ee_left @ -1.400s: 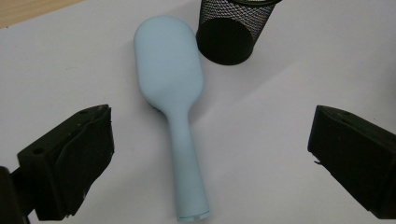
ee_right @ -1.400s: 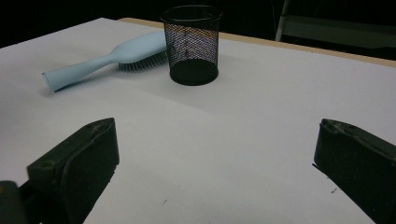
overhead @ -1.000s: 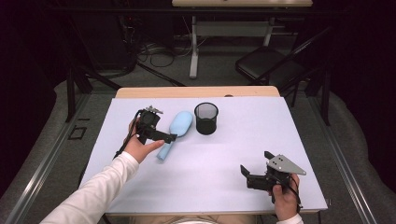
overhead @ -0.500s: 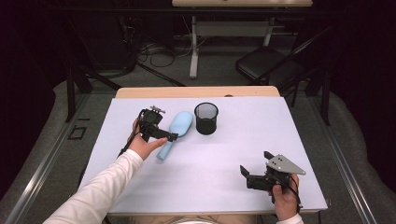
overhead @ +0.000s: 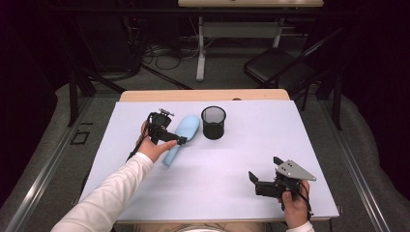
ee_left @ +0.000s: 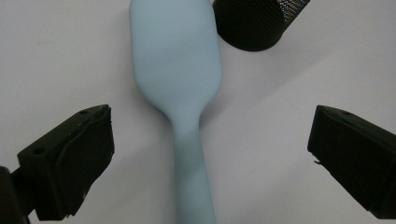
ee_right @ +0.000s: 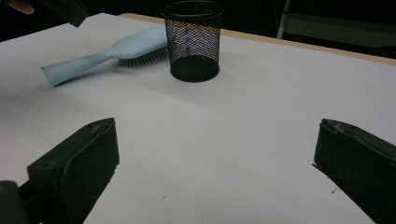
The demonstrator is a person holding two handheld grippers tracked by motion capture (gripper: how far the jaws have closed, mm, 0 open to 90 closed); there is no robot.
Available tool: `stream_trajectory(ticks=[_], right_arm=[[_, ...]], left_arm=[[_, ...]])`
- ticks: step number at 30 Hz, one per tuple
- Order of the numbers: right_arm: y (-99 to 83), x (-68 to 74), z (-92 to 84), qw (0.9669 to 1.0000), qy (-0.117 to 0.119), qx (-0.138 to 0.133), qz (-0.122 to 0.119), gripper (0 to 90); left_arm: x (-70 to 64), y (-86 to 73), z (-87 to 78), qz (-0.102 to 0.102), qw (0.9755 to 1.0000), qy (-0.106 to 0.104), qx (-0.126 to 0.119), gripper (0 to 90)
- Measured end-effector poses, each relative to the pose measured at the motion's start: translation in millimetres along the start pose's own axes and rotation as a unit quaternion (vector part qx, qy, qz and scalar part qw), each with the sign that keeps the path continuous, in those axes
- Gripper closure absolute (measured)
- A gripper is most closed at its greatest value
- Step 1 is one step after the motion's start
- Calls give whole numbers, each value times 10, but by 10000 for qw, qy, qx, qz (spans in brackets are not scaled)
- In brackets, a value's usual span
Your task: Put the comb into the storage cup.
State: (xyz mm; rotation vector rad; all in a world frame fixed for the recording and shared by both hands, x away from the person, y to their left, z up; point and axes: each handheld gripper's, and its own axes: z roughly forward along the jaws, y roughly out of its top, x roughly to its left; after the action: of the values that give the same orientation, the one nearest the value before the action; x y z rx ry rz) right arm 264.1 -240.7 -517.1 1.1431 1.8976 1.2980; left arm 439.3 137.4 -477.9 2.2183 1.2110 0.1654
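The left tongs [ee_left: 210, 154] hang spread over the brush [ee_left: 180, 84], one jaw on each side of its handle, seemingly not touching it. The brush lies bristles down on the surface [overhead: 270, 140], just beside the mesh cup [overhead: 213, 122]. The right tongs [overhead: 263, 181], also spread, sit well apart near the front edge.
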Motion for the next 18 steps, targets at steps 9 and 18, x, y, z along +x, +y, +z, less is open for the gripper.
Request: stream_trajectory(ticks=[9,18], right_arm=[[-3,-2,8,10000,8,16,4,1],[-6,-11,10,10000,17,25,4,3]], left_arm=[[24,27,96,-89,9999,60,114,28],[45,48,202,-98,9997,127,181,55]])
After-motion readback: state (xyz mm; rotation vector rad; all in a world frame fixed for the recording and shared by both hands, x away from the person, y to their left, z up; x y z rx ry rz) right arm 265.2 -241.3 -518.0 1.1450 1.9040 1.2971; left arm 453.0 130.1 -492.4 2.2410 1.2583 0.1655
